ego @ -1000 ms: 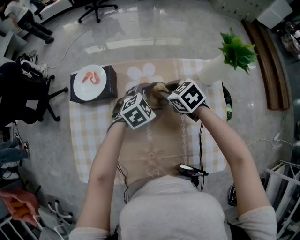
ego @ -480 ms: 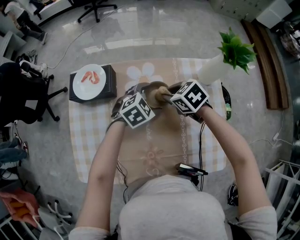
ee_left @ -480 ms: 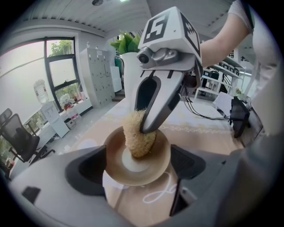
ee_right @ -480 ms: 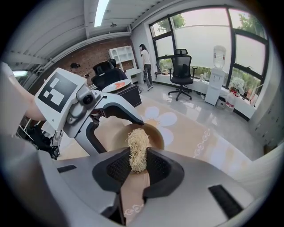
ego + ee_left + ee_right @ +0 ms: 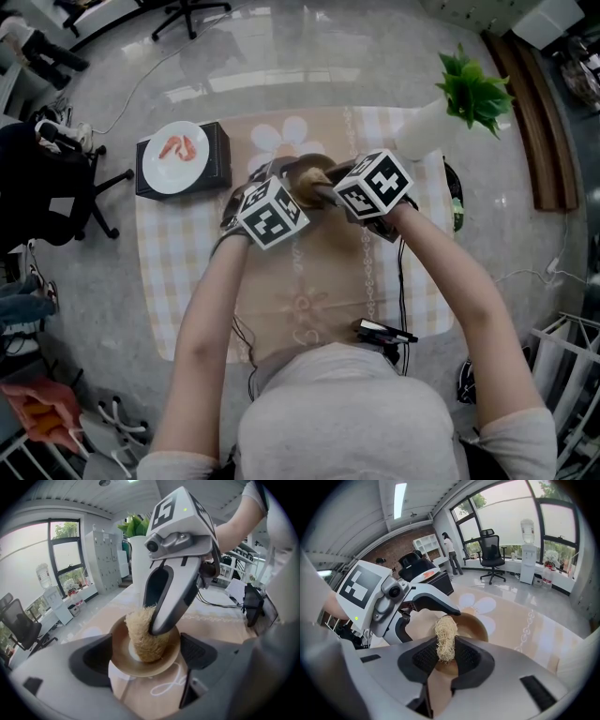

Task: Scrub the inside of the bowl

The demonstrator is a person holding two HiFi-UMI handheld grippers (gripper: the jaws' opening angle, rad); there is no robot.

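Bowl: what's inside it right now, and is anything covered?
A fibrous scrubber, clamped by the right gripper, stands in the brown bowl, which the left gripper holds. A pale patch shows on the bottom beside it. The bottom under the scrubber is covered.

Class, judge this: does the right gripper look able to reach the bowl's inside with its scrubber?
Probably yes: the right gripper holds the scrubber down inside the open bowl, which the left gripper grips.
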